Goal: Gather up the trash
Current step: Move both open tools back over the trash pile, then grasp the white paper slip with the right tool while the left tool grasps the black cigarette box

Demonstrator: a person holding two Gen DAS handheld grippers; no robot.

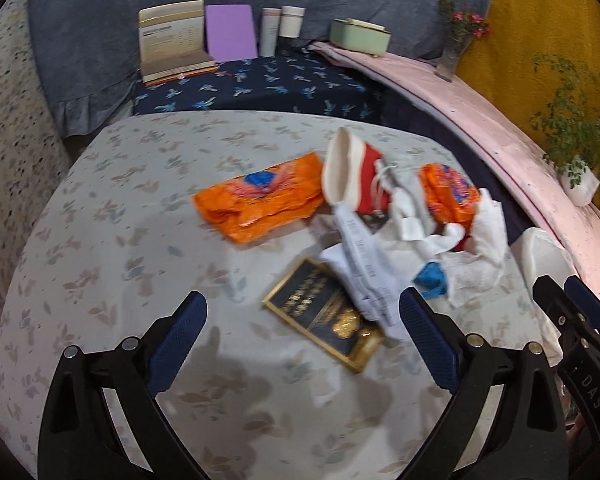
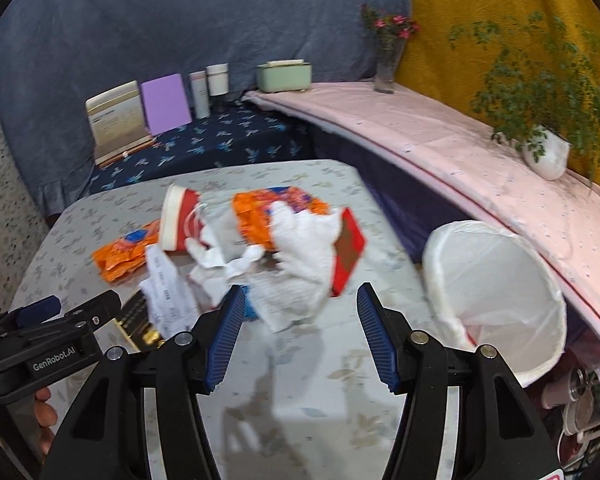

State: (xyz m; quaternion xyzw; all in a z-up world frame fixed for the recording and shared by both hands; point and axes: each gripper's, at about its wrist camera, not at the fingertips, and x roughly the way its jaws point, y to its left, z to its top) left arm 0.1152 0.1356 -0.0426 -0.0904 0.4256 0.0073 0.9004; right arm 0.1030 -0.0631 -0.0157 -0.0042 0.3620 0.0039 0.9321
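Approach stage, nothing picked up: trash pile sits toward the table's far right corner, white-lined bin [image 2: 500, 300] off the right edge.

Left gripper [image 1: 302, 320] spread wide, empty, over the black-gold box [image 1: 324, 312]. Right gripper [image 2: 300, 320] spread, empty, just short of the white tissue [image 2: 300, 248]. Next, likely: advance, pinch the tissue, carry it to the bin.

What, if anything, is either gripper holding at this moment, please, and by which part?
Nothing is held. The left gripper and the right gripper are both open above the floral tablecloth, short of the crumpled white paper towel.
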